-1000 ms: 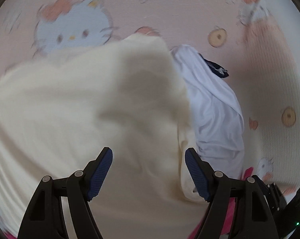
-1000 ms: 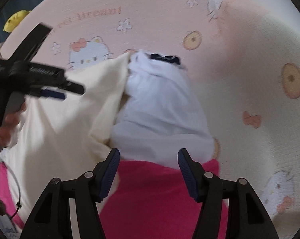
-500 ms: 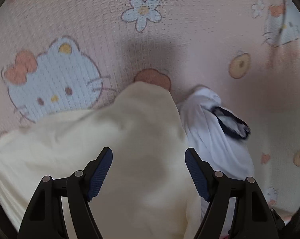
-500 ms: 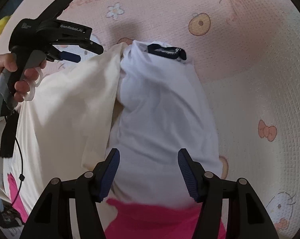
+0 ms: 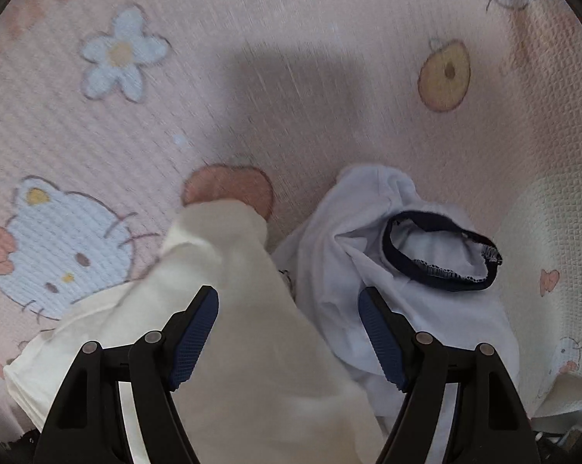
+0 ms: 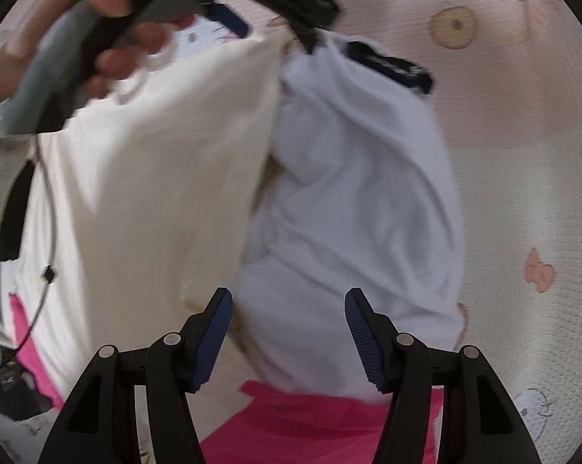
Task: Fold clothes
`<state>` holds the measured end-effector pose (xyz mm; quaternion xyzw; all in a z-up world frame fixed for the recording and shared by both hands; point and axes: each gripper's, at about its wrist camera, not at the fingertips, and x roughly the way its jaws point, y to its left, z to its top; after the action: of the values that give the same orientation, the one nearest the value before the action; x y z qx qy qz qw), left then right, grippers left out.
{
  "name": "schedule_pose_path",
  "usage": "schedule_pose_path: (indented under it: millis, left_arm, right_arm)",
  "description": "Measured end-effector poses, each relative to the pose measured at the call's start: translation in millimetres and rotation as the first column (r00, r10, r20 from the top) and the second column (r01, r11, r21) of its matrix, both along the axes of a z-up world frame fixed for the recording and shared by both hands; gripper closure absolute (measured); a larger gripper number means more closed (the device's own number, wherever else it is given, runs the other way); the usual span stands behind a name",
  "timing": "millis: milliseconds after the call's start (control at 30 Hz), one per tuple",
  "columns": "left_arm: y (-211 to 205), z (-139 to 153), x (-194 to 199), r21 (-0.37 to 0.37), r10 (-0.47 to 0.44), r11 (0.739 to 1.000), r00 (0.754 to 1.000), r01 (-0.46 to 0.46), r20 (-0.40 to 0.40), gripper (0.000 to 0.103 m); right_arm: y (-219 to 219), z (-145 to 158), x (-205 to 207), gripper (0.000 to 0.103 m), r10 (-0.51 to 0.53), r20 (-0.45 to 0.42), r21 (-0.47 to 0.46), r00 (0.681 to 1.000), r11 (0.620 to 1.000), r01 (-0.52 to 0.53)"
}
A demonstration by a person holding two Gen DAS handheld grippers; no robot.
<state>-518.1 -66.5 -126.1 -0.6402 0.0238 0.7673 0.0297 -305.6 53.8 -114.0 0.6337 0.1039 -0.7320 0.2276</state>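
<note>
A cream garment (image 5: 232,309) lies crumpled on the bed, its far tip on a pink print. Beside it on the right lies a white garment (image 5: 407,309) with a navy collar (image 5: 441,266). My left gripper (image 5: 287,297) hangs open over the seam between the two, nothing between its pads. In the right wrist view the cream garment (image 6: 155,154) and the white garment (image 6: 349,193) lie side by side over a pink garment (image 6: 310,425). My right gripper (image 6: 287,297) stands open above the white garment's near end. The left gripper (image 6: 267,27), blurred, hovers at the garments' far end in a hand (image 6: 109,38).
The pink bed sheet (image 5: 291,77) with cartoon cat and flower prints spreads beyond the garments. A cream quilted cover (image 6: 523,212) lies to the right. A black cable (image 6: 47,232) hangs from the left gripper over the cream garment.
Both grippers moved toward the garments' far end. The left one went from over the cream body to its tip by the navy collar. Less pink cloth shows under the right gripper.
</note>
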Motion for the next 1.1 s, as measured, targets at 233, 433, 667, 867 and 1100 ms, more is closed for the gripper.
schedule_pose_path:
  millis: [233,433,667,867,1100]
  left_arm:
    - [-1,-8,-2,0.024,0.01,1.0,1.0,-0.01,0.006,0.031]
    - [-10,-20,9,0.048,0.014,0.999,0.999,-0.016,0.042,0.031]
    - [-26,-25,15,0.134,0.088,0.986,0.994,-0.096,0.063,0.031]
    - [-23,-21,28,0.14,0.082,0.986,0.996,-0.087,0.044,0.031]
    - [-12,-40,31,0.178,0.084,0.979,0.991,-0.103,0.109,0.031]
  right_arm:
    - [-24,-11,2,0.043,0.066,0.061,-0.063,0.996,0.996,-0.062]
    - [-33,-28,15,0.043,0.204,0.073,-0.043,0.976,0.979,-0.201]
    - [-44,-33,25,0.043,0.297,0.051,0.022,0.954,0.954,-0.298]
    - [-56,-36,37,0.043,0.28,-0.031,0.109,0.96,0.955,-0.275]
    - [-70,-38,54,0.043,0.28,-0.067,0.119,0.958,0.955,-0.271]
